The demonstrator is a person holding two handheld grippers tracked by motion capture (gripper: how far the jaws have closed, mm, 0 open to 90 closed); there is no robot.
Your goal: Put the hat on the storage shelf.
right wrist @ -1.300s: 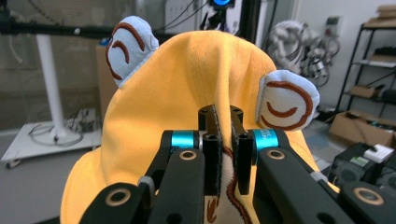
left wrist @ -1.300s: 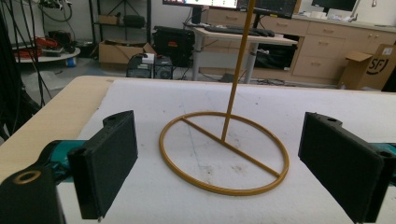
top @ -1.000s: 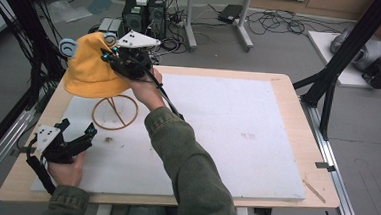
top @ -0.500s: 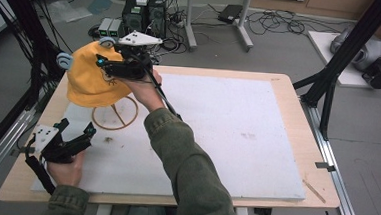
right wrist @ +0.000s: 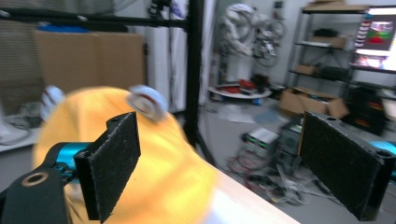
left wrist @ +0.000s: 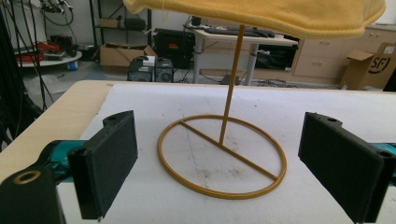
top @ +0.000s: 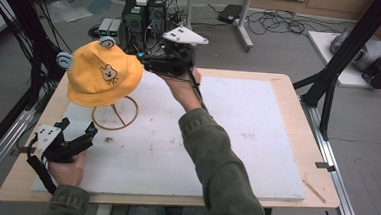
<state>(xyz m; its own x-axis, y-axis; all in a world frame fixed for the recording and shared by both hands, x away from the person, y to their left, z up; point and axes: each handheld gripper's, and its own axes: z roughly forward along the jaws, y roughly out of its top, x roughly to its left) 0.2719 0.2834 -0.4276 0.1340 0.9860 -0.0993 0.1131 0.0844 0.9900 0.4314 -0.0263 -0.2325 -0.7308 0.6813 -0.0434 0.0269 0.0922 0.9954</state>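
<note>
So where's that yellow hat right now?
The yellow hat sits atop the gold wire stand at the table's far left, just left of the right gripper.

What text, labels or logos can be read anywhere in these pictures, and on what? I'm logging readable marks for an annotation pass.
"SF": printed on the cardboard box at the right edge of the left gripper view; its last letter is cut off.
The yellow hat carries a small embroidered animal face, no words.
The screen on the shelf in the right gripper view is too blurred to read.

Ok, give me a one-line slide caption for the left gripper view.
Open left gripper faces the gold wire stand on the white mat, yellow hat perched on top.
</note>
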